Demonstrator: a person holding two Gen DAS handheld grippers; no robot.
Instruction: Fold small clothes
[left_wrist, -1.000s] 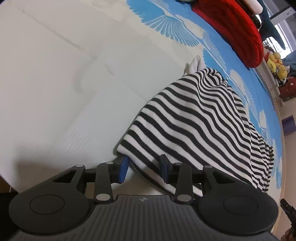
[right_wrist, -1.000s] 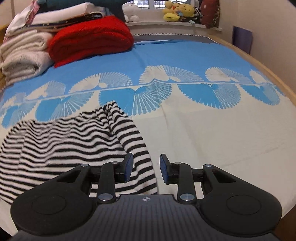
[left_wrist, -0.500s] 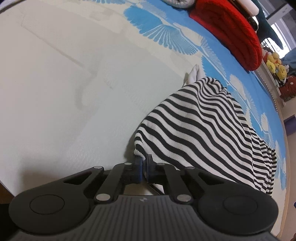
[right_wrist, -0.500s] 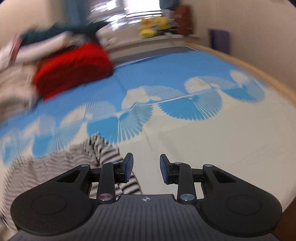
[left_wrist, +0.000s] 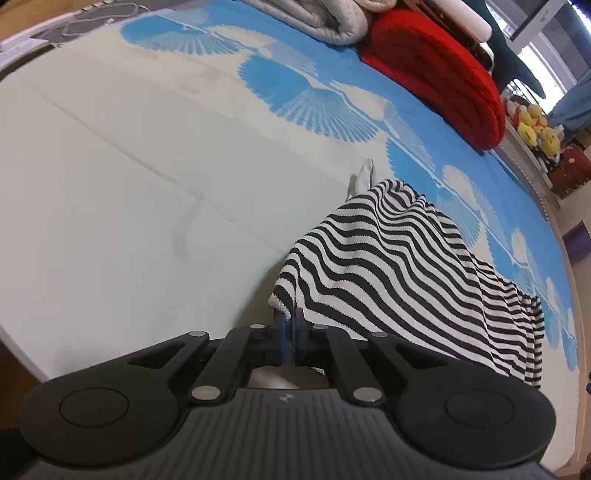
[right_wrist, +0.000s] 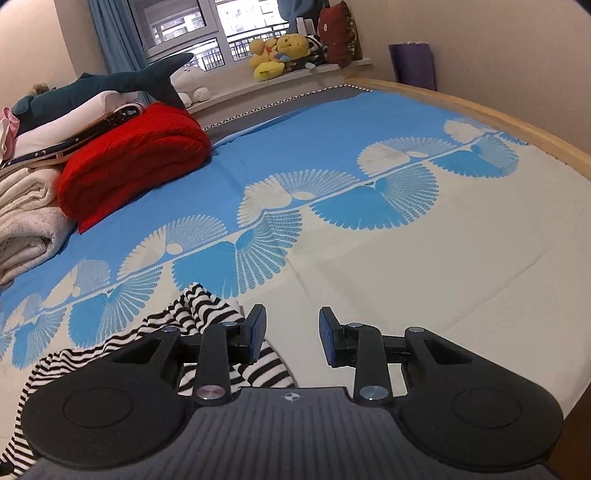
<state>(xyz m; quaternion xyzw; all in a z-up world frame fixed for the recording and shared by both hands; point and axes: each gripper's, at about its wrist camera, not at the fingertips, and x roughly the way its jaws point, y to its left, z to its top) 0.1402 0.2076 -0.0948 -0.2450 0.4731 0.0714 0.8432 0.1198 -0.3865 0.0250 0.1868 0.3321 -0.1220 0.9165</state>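
A black-and-white striped garment lies on the bed sheet. My left gripper is shut on the garment's near corner and holds it raised off the sheet, so the cloth drapes away from the pads. In the right wrist view the same striped garment lies bunched at the lower left. My right gripper hovers open over the cream part of the sheet, its left finger just above the garment's edge, with nothing between the pads.
A red folded blanket, cream folded blankets and a plush shark are stacked at the far left of the bed. Plush toys sit on the windowsill. A wooden bed rim runs along the right.
The left gripper closed on the striped garment's corner and lifted it. The right gripper stayed open, rolled and drifted right, so less of the garment shows below it.
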